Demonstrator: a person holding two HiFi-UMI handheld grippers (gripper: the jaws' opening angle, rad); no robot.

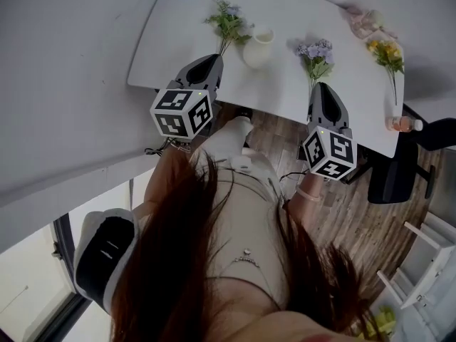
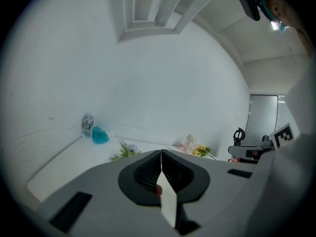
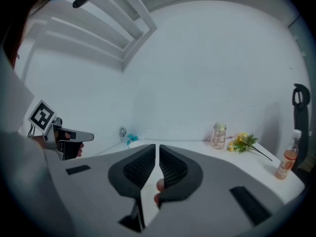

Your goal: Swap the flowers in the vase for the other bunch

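Note:
A cream vase (image 1: 257, 47) stands on the white table (image 1: 171, 48). I cannot tell whether it holds anything. A green and lavender bunch (image 1: 228, 21) lies just left of it, also seen as the green bunch (image 2: 123, 151) in the left gripper view. A purple bunch (image 1: 315, 57) lies right of the vase, and a yellow bunch (image 1: 388, 55) lies further right. My left gripper (image 1: 212, 58) hangs at the table's near edge below the green bunch, shut and empty (image 2: 161, 154). My right gripper (image 1: 320, 85) sits at the purple bunch's stem end, shut and empty (image 3: 157, 152).
A water bottle (image 2: 88, 124) and a teal object (image 2: 100, 136) sit at the table's far left corner. A glass jar (image 3: 219, 135) stands by the yellow flowers (image 3: 243, 142). A bottle (image 3: 288, 157) stands at the right edge. A dark chair (image 1: 395, 173) is beside the table.

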